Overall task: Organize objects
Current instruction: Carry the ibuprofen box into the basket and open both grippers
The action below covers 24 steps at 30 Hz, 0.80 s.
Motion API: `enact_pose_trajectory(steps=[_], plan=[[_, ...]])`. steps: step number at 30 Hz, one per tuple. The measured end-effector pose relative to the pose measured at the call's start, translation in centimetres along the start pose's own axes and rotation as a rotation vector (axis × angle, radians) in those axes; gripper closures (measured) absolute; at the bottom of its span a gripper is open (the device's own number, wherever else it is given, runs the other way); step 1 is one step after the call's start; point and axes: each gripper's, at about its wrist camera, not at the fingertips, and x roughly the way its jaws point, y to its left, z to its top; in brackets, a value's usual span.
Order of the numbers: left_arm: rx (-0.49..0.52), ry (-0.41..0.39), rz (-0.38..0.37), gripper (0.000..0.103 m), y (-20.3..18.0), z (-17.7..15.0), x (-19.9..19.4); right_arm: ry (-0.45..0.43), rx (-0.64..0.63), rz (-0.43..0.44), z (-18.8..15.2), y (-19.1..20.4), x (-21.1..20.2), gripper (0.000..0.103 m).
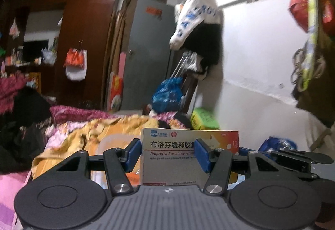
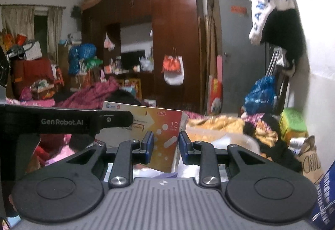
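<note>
Here both grippers meet on one ibuprofen box point(image 1: 173, 159), lifted above the bed point(image 1: 88, 138). The left gripper point(image 1: 168, 153) clamps its left half; the right gripper point(image 2: 165, 146) closes around the right end. Probably a handover: one side must release before moving.

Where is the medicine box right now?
The medicine box is up in the air over the messy bed, standing between the left tool's blue pads. The right tool straddles its red end.
</note>
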Motion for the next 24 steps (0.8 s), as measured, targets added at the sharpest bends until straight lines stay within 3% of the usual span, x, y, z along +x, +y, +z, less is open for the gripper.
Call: enact_pose_trajectory(steps=[5, 14, 17, 19, 20, 22, 24], plan=[[-0.048, 0.07, 0.03, 0.043, 2.0, -0.8, 1.7, 0.067, -0.004, 0.001, -0.8, 0.5, 1.4, 0.073], [-0.081, 0.102, 0.031, 0.043, 2.9, -1.1, 3.5, 0.116, -0.013, -0.031, -0.9, 0.4, 1.4, 0.069], [-0.097, 0.097, -0.004, 0.034, 3.1, -1.3, 3.5, 0.118, -0.001, -0.027, -0.6, 0.1, 1.5, 0.055], [-0.099, 0.099, -0.01, 0.016, 3.1, -1.3, 3.6, 0.102, 0.0, -0.043, -0.4, 0.0, 1.3, 0.041], [-0.091, 0.095, -0.003, 0.015, 3.0, -1.3, 3.5, 0.09, 0.0, -0.044, -0.4, -0.1, 1.1, 0.036], [-0.078, 0.091, 0.004, 0.013, 2.8, -1.3, 3.3, 0.072, -0.008, -0.055, -0.4, -0.3, 0.7, 0.017], [-0.079, 0.083, 0.011, 0.01, 2.8, -1.4, 3.0, 0.063, -0.01, -0.07, -0.2, -0.4, 0.6, 0.016]])
